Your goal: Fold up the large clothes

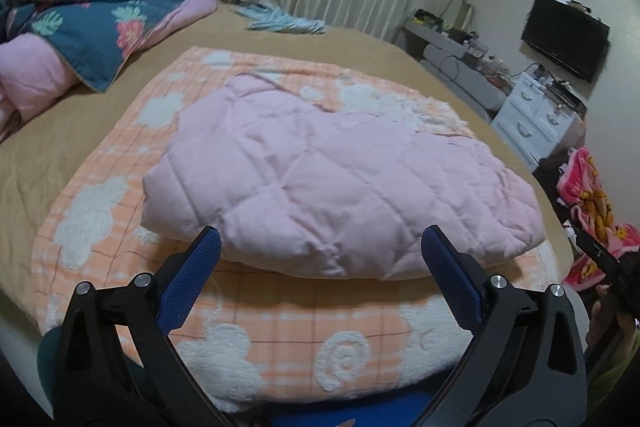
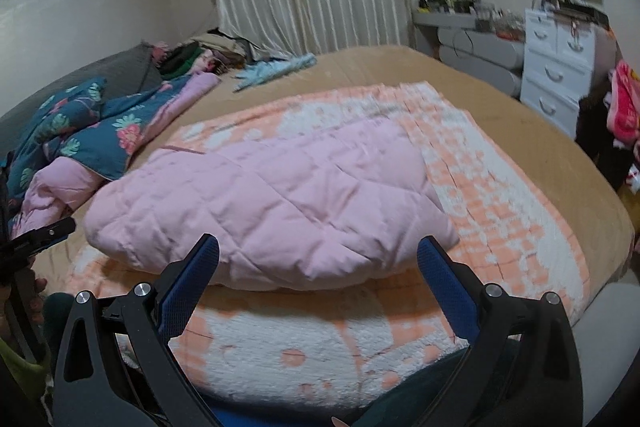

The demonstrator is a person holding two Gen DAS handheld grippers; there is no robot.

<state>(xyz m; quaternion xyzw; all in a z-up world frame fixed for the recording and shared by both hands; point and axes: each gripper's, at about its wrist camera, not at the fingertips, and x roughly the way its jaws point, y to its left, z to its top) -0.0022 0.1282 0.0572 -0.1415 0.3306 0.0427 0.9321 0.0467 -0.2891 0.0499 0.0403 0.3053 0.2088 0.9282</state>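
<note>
Pink quilted jacket folded up, both grippers off it

The pink quilted jacket (image 1: 320,179) sits as a puffy bundle in the middle of the orange-and-white checked blanket (image 1: 100,211), which is spread over the tan bed (image 1: 60,131) near its front edge, probably as a clean flat base for folding. The left gripper (image 1: 320,255) and the right gripper (image 2: 318,259) both hang just short of the bundle's near edge with jaws spread wide and nothing between them, so I'd guess this fold is done. The floral duvet (image 1: 80,11) is bunched out of the way toward the bed's far left corner.
</note>
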